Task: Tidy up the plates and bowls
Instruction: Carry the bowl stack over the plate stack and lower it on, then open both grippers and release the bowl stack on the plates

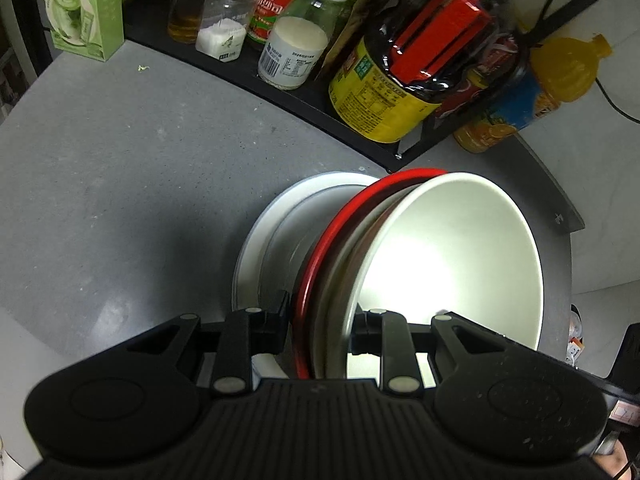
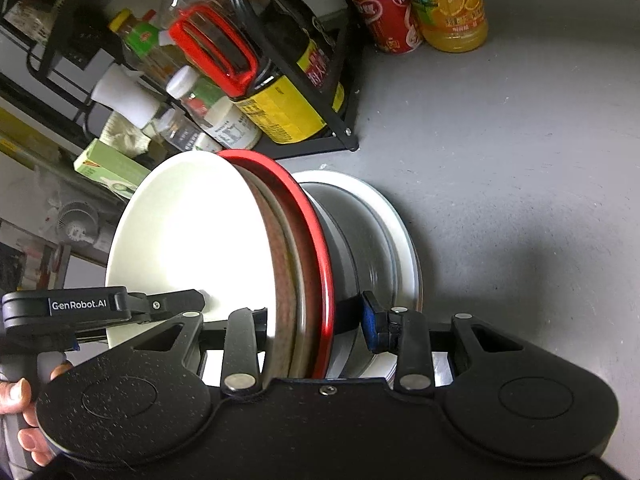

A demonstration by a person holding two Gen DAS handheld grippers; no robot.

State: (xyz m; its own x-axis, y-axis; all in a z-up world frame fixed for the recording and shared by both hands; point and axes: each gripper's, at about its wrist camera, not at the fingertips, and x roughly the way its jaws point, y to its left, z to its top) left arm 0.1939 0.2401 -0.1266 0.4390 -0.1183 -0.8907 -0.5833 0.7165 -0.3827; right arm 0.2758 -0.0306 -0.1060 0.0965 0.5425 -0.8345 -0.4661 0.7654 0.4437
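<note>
Three nested bowls form a stack: a white bowl (image 1: pixel 448 256) (image 2: pixel 188 232) sits inside a brown bowl (image 2: pixel 282 272), which sits inside a red-rimmed bowl (image 1: pixel 332 232) (image 2: pixel 310 220). The stack leans in a steel bowl (image 1: pixel 288 248) (image 2: pixel 356 240) on a white plate (image 1: pixel 256 240) (image 2: pixel 400 224). My left gripper (image 1: pixel 318 322) (image 2: pixel 272 302) is shut on the stack's near rim, with one finger inside the white bowl. My right gripper (image 2: pixel 314 320) straddles the same rim. Its inner finger is at the white bowl, and its blue pad (image 2: pixel 370 320) stands off the red rim.
A black rack (image 1: pixel 280 92) (image 2: pixel 320 140) of bottles and jars stands at the back of the grey counter (image 1: pixel 120 180) (image 2: pixel 500 160). An orange juice bottle (image 1: pixel 532 92) (image 2: pixel 452 4), a red can (image 2: pixel 384 12) and a green box (image 1: pixel 84 8) stand near it. A hand (image 2: pixel 20 404) holds the left gripper.
</note>
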